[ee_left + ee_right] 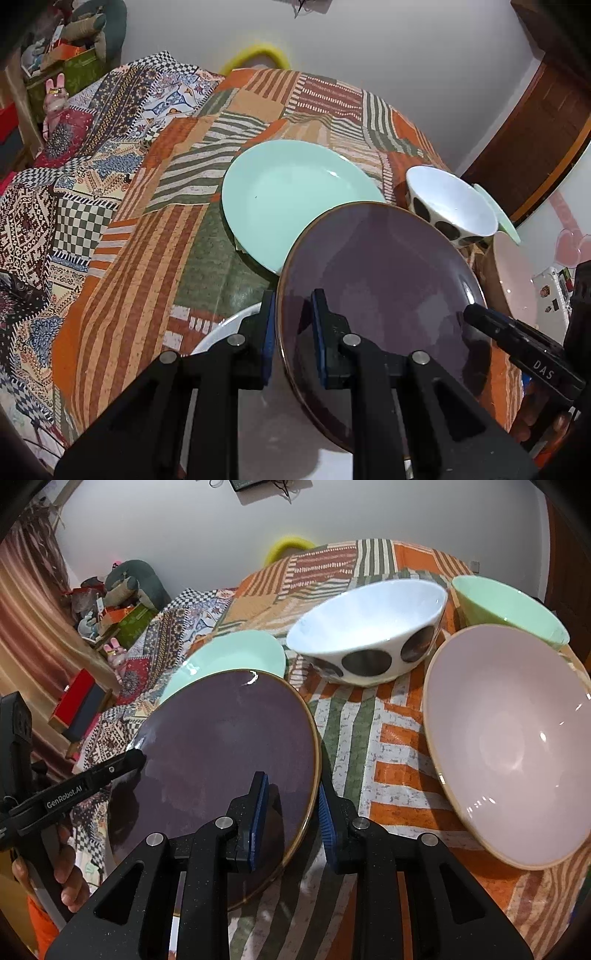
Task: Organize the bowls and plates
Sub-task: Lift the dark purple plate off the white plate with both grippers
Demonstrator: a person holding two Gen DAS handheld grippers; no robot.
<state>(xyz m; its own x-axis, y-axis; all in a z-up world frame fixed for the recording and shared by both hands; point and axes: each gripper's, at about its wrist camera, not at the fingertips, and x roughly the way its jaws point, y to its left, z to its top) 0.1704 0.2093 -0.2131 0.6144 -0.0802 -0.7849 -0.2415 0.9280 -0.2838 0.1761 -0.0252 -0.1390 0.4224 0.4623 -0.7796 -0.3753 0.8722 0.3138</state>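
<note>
The purple plate (380, 295) hung tilted above the patchwork tablecloth (147, 229), carried by both tools at once. In the left wrist view the left gripper (293, 332) pinched the plate's rim at about eight o'clock on the dish, one blue pad beneath the edge and the other pressed on its upper face. The right gripper (291, 816), seen from its own camera, straddled the opposite rim at roughly five o'clock of the plate there, its inner pad lying on the dark glaze and its outer pad just outside the gold edge; whether that outer pad actually touched the rim could not be told. Each tool's finger also appeared in the other's view, reaching in at the far edge of the plate. Behind the purple plate, toward eleven o'clock in the left wrist view, lay the mint plate (295, 199), flat on the cloth and partly covered by the raised dish. At one o'clock from it stood the white bowl with dark spots (369, 635), upright on the cloth. In the right wrist view the pink bowl (509, 738) sat at three o'clock, near the spotted bowl, and a green bowl (509, 609) stood behind it at one o'clock, just beside both.
</note>
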